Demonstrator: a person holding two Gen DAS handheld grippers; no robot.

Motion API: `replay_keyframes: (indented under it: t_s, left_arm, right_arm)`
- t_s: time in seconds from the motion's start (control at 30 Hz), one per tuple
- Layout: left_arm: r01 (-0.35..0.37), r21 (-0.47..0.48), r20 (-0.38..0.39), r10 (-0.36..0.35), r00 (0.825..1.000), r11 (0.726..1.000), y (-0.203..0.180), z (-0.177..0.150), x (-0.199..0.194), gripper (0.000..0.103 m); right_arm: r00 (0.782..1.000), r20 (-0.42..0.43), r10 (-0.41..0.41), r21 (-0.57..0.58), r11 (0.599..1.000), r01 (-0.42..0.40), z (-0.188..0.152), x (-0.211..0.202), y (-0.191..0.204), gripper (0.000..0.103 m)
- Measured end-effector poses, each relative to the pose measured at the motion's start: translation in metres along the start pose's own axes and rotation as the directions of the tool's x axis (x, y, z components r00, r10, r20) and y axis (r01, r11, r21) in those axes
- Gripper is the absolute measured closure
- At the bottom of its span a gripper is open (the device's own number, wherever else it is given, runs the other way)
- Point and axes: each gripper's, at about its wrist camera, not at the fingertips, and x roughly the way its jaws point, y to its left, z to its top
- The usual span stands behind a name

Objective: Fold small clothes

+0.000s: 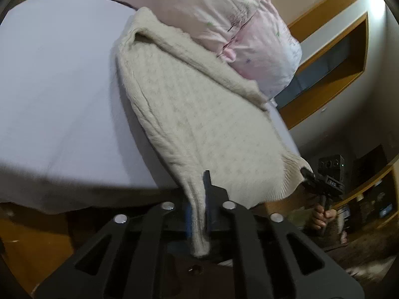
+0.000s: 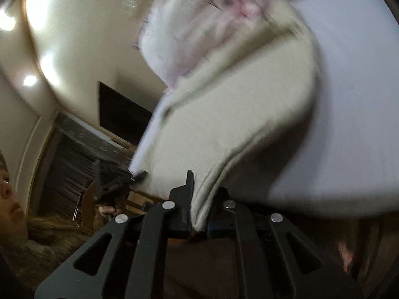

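Observation:
A cream knitted sweater (image 1: 197, 114) lies stretched across the lavender bed sheet (image 1: 57, 79), its far end against a pink pillow (image 1: 224, 17). My left gripper (image 1: 199, 199) is shut on one near corner of the sweater, the knit pinched between its jaws. My right gripper (image 1: 309, 174) is shut on the other near corner, by the ribbed hem. In the right wrist view, which is blurred, the right gripper (image 2: 197, 199) clamps the sweater (image 2: 237, 114) edge, and the left gripper (image 2: 137, 175) holds the opposite corner. The sweater's near edge is lifted off the bed.
The pink pillow (image 2: 199, 22) sits at the head of the bed. A wooden wall shelf (image 1: 331, 74) is at the right. The person's face (image 2: 10, 194) and hand (image 1: 321, 218) are close by. The bed's near edge (image 1: 74, 199) drops to a wooden frame.

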Motion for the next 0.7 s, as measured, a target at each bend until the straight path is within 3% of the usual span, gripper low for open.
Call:
replay_keyframes:
  t_s: [0.1,0.2,0.27,0.33,0.43,0.57,0.63,0.7]
  left_arm:
    - [0.035,0.039,0.067,-0.038,0.997,0.999,-0.012,0.036,-0.011,0.097]
    - [-0.036,0.092,0.195,0.018,0.981,0.995,-0.022,0.096,-0.017,0.097]
    - [-0.089,0.056,0.275,0.07,0.959,0.995,-0.016,0.145,-0.007,0.097]
    - [-0.136,-0.001,0.305,0.13,0.944,0.991,-0.003,0.189,0.018,0.097]
    - [-0.212,-0.043,0.262,0.216,0.941,0.976,0.017,0.237,0.075,0.097]
    - [-0.277,-0.101,0.172,0.291,0.941,0.956,0.043,0.258,0.123,0.097]
    - [-0.25,-0.135,0.147,0.269,0.952,0.959,0.053,0.258,0.129,0.096]
    - [-0.202,-0.162,0.142,0.226,0.964,0.966,0.059,0.254,0.121,0.087]
  right_arm:
    - [0.995,0.088,0.036,-0.104,0.994,-0.027,0.047,-0.01,0.023,0.095]
    - [0.979,0.2,0.038,-0.156,0.988,-0.007,0.105,-0.006,0.035,0.095]
    - [0.957,0.29,0.018,-0.108,0.994,0.014,0.15,0.005,0.022,0.095]
    - [0.927,0.372,-0.041,-0.01,0.999,0.048,0.191,0.022,-0.005,0.095]
    - [0.899,0.4,-0.18,0.195,0.975,0.108,0.232,0.047,-0.056,0.096]
    - [0.882,0.336,-0.33,0.411,0.894,0.178,0.241,0.078,-0.109,0.095]
    - [0.88,0.311,-0.359,0.472,0.862,0.185,0.242,0.087,-0.121,0.085]
    - [0.879,0.348,-0.325,0.464,0.875,0.14,0.242,0.088,-0.124,0.071]
